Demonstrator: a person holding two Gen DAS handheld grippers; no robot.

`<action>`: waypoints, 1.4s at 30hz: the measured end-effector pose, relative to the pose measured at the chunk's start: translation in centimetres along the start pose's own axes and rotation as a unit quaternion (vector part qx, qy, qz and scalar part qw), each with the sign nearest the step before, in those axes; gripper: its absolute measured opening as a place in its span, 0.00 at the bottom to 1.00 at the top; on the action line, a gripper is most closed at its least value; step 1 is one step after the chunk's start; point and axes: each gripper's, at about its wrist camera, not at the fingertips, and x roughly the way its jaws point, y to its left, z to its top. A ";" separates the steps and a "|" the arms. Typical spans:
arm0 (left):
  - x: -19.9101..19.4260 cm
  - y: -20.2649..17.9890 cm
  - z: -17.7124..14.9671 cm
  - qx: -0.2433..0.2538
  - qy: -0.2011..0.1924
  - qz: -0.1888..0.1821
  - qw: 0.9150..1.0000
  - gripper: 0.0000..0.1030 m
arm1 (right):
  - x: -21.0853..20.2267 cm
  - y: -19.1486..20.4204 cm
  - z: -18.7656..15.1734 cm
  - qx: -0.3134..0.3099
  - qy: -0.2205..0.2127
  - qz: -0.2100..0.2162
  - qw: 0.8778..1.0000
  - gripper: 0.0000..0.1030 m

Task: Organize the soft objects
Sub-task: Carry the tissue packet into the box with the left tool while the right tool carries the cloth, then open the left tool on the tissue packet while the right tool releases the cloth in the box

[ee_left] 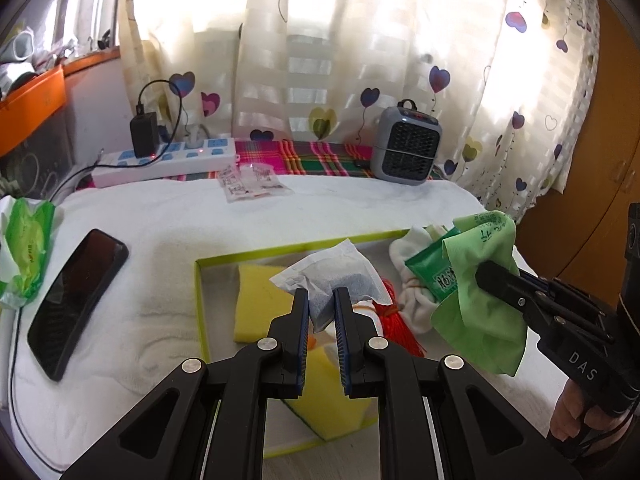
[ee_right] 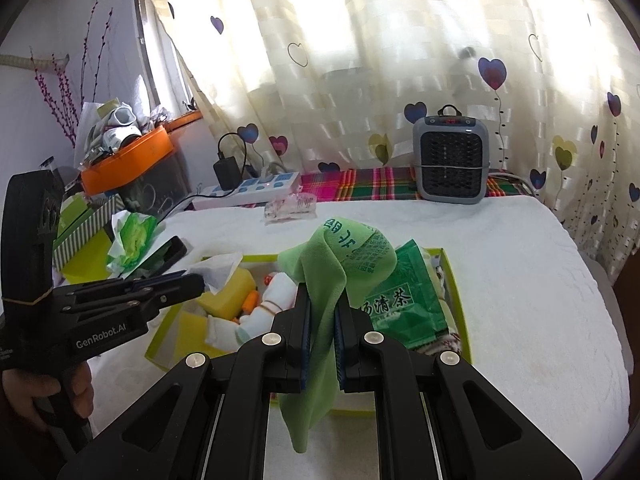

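Observation:
My left gripper [ee_left: 322,294] is shut on a white sachet [ee_left: 336,268] with dark filling, held above a shallow box with a lime-green rim [ee_left: 280,249]. In the box lie a yellow sponge [ee_left: 258,304], a red tassel [ee_left: 398,322], a white sock [ee_left: 414,304] and a green tea packet [ee_left: 430,274]. My right gripper [ee_right: 322,300] is shut on a light green printed cloth [ee_right: 348,260], which hangs over the box's near side [ee_right: 454,284]. In the right wrist view the left gripper [ee_right: 198,283] comes in from the left with the sachet [ee_right: 218,266].
The box sits on a white towel [ee_right: 520,280] over a table. A black phone [ee_left: 76,300] and a green tissue pack [ee_left: 28,256] lie at the left. A power strip [ee_left: 168,160], clear packets [ee_left: 252,182] and a small grey heater [ee_left: 406,146] stand along the back by the curtain.

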 end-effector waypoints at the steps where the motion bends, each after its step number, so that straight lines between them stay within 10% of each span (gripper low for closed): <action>1: 0.2 0.1 0.1 -0.002 0.001 0.000 1.000 0.11 | 0.2 0.0 0.0 0.001 0.001 0.000 1.000 0.10; 42: 4.3 0.5 0.2 0.000 0.042 0.034 0.999 0.19 | 6.0 -0.4 -0.5 -0.015 0.063 -0.015 0.998 0.12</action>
